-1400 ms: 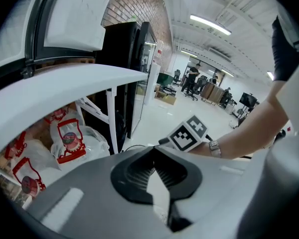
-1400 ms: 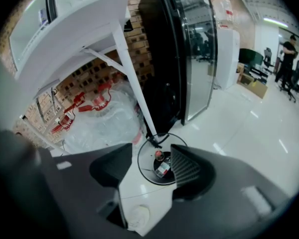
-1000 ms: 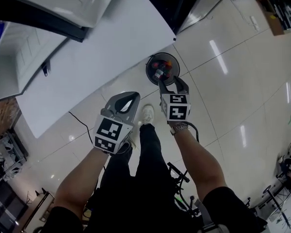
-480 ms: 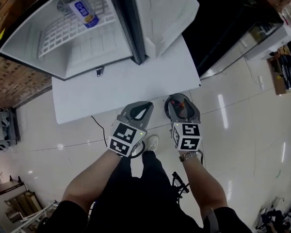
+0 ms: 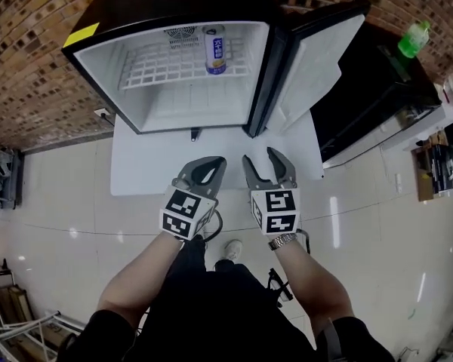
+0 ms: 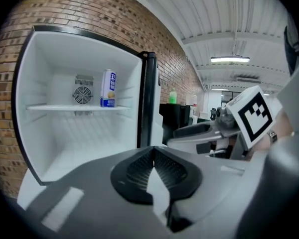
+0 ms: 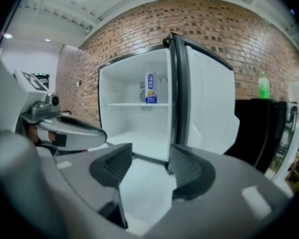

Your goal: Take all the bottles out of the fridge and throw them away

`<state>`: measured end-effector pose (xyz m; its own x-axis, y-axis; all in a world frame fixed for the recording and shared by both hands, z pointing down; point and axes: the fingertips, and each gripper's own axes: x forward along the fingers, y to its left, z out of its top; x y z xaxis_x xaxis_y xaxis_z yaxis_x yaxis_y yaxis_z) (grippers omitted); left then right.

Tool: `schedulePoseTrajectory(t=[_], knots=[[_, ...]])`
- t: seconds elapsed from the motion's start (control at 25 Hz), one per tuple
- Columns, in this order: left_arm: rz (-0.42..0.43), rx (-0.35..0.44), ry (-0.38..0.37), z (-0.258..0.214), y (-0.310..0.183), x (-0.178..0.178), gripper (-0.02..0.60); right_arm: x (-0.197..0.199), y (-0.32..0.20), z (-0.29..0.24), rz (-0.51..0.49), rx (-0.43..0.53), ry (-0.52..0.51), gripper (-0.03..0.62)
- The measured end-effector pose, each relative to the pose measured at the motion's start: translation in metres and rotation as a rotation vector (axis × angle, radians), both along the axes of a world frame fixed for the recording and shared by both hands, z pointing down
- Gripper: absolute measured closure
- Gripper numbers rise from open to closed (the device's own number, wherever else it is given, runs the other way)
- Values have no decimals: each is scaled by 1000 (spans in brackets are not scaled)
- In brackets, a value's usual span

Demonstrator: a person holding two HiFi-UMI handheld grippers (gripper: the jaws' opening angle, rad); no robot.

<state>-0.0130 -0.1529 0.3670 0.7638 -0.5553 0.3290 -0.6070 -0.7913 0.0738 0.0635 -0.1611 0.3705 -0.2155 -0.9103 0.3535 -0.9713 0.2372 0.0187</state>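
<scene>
**A:** While both tools hang in front of the small white fridge with the black outer shell (image 5: 98, 74), does either of them hold something?

**B:** No. The left gripper (image 6: 152, 153) has its jaws pressed together with nothing between them. The right gripper (image 7: 150, 161) has its jaws spread and is also empty. I think the spread one is prepared for the next grasp.

**A:** Where is the thing to take?

**B:** One tall white bottle with a blue and yellow label (image 5: 215, 50) stands upright on the white wire shelf (image 5: 158, 70), toward its right edge and near the back wall. The door is wide open, so the way looks free.

**A:** Can you read the label?

**B:** No, the print is too small. A green plastic bottle (image 5: 413, 38) stands outside the fridge, on the black cabinet (image 5: 362, 104).
</scene>
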Motion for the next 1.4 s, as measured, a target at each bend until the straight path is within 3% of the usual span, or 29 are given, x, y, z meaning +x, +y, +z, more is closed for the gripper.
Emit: schedulePoseTrajectory(t=[0.24,0.6,1.04,1.4], knots=[[-35,49,11,-33,-32,-50,578,-45,-51,-56,-36,84,38,352],[-42,106,30,-62,-65,-88,578,-74,-122,-107,-13,138,67,352],[-14,122,14,-64,-90,-117,578,-73,-201,-116,95,110,94,321],[-7,118,6,-61,-111,-130,578,-67,-232,-109,152,89,103,322]])
